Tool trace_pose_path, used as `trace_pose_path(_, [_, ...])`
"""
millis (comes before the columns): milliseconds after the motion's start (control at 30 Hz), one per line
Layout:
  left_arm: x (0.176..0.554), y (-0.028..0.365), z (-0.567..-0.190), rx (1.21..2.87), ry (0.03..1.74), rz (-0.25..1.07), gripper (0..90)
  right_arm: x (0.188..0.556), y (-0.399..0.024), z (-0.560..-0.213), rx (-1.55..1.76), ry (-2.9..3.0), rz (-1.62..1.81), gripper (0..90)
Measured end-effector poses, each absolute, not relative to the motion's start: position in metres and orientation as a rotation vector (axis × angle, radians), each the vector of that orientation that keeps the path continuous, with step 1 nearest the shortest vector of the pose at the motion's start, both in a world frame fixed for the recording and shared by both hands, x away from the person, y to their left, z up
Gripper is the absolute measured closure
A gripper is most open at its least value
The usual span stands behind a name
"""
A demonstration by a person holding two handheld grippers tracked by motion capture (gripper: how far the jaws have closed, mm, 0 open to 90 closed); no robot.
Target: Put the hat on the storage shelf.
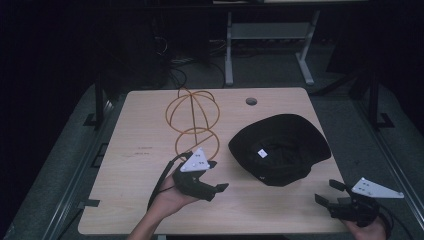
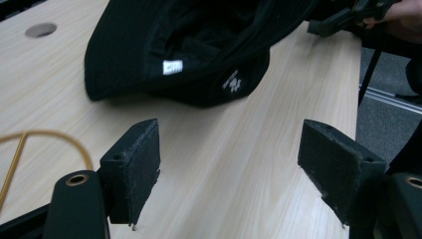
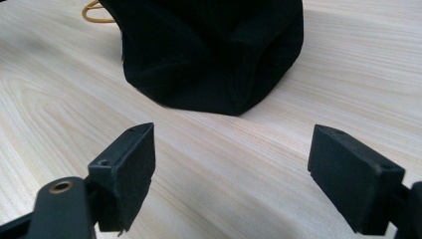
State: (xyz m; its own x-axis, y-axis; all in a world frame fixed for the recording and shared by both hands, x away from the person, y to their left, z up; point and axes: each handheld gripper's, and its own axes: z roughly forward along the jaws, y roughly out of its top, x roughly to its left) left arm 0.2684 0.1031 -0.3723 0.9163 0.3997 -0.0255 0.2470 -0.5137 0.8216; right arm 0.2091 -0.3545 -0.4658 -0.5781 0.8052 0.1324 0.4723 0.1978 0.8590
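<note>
So there's a floppy black fabric bucket hat (image 1: 280, 148) lying upside down right of centre on the pale wood-grain table (image 1: 125, 165), small white label showing inside. Just left of it sits a looped orange wire frame (image 1: 194, 117), kind of a globe shape on a ring, close to the hat but not touching. A round cable hole (image 1: 251, 101) is near the far edge.

Left gripper (image 1: 216, 176) hovers near the frame's base, jaws spread wide, nothing in them. Right gripper (image 1: 330, 192) sits at the near right corner, also wide open and empty, pointing at the hat.
</note>
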Motion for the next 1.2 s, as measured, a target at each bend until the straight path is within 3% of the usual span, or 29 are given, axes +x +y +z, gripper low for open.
trace_pose_path(467, [0.285, 0.043, -0.357, 2.158, 0.365, 0.108, 24.5, 0.209, -0.354, -0.466, 1.191, 2.132, 1.344, 17.9])
trace_pose_path(967, [0.291, -0.001, -0.367, 2.296, 0.285, 0.116, 25.4, 0.21, -0.351, -0.467, 1.193, 2.137, 1.354, 15.9])
trace_pose_path(1200, [0.296, -0.01, -0.378, 2.333, 0.3, 0.121, 40.7, 0.211, -0.347, -0.465, 1.196, 2.122, 1.356, 14.3])
